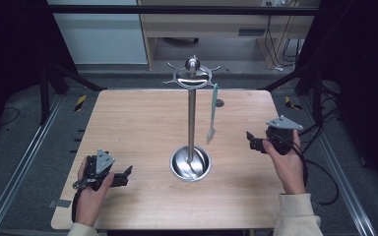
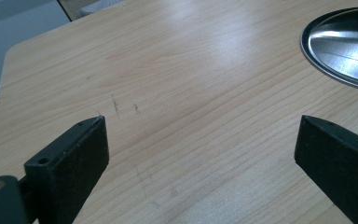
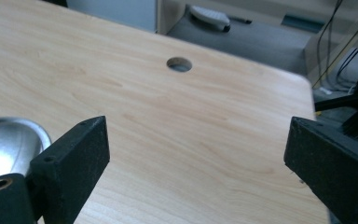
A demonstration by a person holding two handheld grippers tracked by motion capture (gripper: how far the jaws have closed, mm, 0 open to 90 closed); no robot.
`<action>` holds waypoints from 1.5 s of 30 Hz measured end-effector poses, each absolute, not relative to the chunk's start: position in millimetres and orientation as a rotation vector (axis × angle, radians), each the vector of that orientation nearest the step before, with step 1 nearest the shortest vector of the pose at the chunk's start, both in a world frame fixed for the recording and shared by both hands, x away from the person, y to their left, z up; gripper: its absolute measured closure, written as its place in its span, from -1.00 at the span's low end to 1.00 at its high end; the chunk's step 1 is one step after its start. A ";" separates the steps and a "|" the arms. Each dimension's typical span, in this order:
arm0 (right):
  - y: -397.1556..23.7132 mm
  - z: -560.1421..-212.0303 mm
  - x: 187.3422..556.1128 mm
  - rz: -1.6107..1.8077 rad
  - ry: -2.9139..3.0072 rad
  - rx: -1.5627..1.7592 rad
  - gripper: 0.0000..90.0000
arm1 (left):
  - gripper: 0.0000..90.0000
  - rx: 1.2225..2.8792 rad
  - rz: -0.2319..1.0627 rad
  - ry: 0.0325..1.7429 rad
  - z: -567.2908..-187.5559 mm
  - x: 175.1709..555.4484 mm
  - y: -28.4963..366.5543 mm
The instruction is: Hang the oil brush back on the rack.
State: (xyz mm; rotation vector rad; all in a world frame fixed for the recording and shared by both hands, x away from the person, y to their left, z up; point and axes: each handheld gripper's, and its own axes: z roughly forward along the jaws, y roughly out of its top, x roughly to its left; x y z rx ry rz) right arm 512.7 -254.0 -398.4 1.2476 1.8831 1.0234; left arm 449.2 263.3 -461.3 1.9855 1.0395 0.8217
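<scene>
One steel utensil stand (image 1: 191, 115) rises from the middle of the wooden table (image 1: 138, 128), its round dished base (image 1: 190, 163) sitting between the two grippers, and a pale green spatula (image 1: 212, 114) hangs from a hook on its crown (seen from the high view; the gripper views catch no more than the base's rim). Left gripper (image 1: 123, 177) rests low near the table's front left, jaws spread wide over bare wood, with the base (image 2: 342, 46) at upper right of its own view. Right gripper (image 1: 252, 140) sits by the right edge, jaws likewise wide apart; its view shows a round cable hole (image 3: 179, 64) in the tabletop.
</scene>
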 end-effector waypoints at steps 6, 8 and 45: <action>-248.8 -415.9 518.1 1.027 1.922 1.254 -0.83 | -0.94 1.984 0.812 1.031 -460.9 448.9 262.6; -246.9 -420.9 519.0 1.008 1.941 1.245 -0.82 | -0.94 1.987 0.807 1.024 -461.1 448.8 261.8; -191.7 -486.5 525.2 0.944 2.219 1.233 -0.72 | -0.94 2.010 0.784 0.991 -463.5 449.1 255.5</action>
